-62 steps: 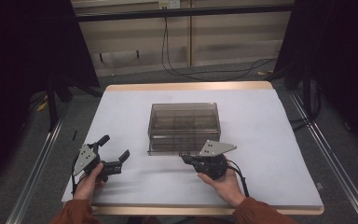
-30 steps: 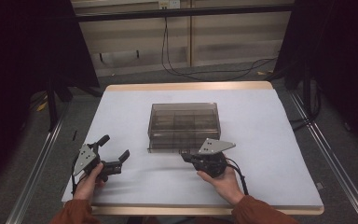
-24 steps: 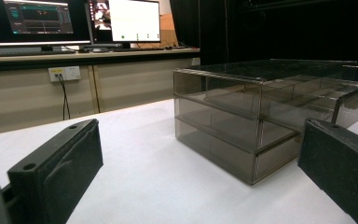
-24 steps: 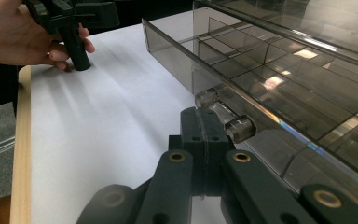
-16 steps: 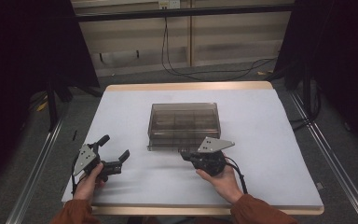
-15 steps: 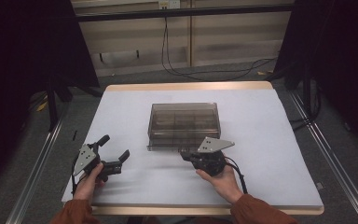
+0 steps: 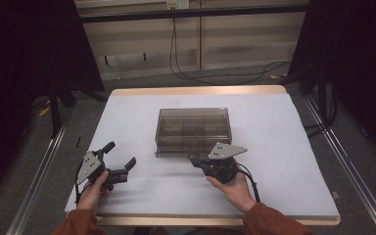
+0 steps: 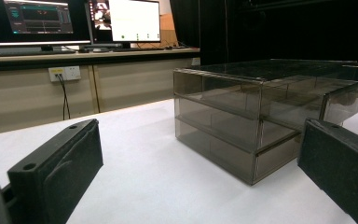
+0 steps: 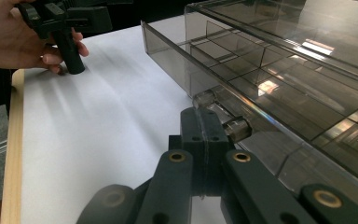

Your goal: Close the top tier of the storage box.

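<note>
Smoky plastic drawer box (image 7: 193, 129) at middle of bench (image 7: 284, 147). Right hand-held gripper (image 7: 197, 161) closed on drawer handle (image 9: 214, 114), bottom drawer (image 9: 279, 93) slightly out. Left hand-held gripper (image 7: 120, 161) wide open, empty, near left edge.

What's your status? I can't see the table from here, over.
Left gripper open, resting on the table, apart from the smoky drawer box. Right gripper shut, tips at the bottom drawer's front handle. That drawer stands slightly out. Nothing in the way.

The box (image 7: 193, 129) was glossy smoked clear plastic; the bench (image 7: 284, 142) matt white, wood-edged; jaw pads matt black.
</note>
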{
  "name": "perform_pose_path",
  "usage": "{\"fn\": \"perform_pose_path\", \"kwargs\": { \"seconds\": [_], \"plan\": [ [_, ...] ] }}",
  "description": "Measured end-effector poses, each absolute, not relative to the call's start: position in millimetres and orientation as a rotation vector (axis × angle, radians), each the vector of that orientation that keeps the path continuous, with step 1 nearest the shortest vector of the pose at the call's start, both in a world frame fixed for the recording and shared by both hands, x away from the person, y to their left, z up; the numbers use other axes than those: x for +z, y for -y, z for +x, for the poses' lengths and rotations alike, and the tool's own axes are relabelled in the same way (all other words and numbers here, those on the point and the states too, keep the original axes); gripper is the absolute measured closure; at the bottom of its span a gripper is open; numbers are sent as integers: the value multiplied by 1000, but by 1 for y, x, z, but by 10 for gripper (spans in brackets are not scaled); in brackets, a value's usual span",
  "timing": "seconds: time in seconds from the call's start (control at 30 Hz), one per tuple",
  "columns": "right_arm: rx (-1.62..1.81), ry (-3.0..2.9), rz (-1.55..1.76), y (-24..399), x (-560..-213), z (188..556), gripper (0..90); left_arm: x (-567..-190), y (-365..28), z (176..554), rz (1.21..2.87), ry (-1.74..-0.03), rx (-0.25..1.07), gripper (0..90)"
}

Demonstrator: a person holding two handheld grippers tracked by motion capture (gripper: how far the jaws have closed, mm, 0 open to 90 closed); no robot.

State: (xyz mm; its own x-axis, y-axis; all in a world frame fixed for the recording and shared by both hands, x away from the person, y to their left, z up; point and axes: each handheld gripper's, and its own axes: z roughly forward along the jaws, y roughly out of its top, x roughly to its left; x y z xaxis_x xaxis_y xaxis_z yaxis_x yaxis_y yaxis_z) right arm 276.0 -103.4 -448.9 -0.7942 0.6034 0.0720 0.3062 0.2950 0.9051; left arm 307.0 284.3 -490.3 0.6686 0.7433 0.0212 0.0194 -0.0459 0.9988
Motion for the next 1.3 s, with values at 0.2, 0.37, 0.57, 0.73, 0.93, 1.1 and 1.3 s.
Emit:
{"fn": "perform_pose_path", "kwargs": {
  "seconds": [0.2, 0.37, 0.57, 0.73, 0.93, 1.1, 1.3],
  "plan": [
    [1495, -2285, 835, 103, -449, 277, 900, -490, -284, 307, 1513, -662, 656, 0],
    [1484, -2285, 835, 103, -450, 278, 900, -490, -284, 307, 1513, -661, 657, 0],
    [1489, -2282, 839, 102, -450, 280, 900, -490, -284, 307, 1513, -661, 656, 0],
    [1498, -2277, 849, 103, -450, 282, 900, -490, -284, 307, 1513, -661, 656, 0],
    [1496, -2272, 856, 104, -450, 283, 900, -490, -284, 307, 1513, -662, 656, 0],
    [1499, -2274, 856, 104, -451, 284, 900, -490, -284, 307, 1513, -662, 656, 0],
    [1493, -2272, 859, 103, -451, 286, 900, -490, -284, 307, 1513, -661, 656, 0]
  ]
}}
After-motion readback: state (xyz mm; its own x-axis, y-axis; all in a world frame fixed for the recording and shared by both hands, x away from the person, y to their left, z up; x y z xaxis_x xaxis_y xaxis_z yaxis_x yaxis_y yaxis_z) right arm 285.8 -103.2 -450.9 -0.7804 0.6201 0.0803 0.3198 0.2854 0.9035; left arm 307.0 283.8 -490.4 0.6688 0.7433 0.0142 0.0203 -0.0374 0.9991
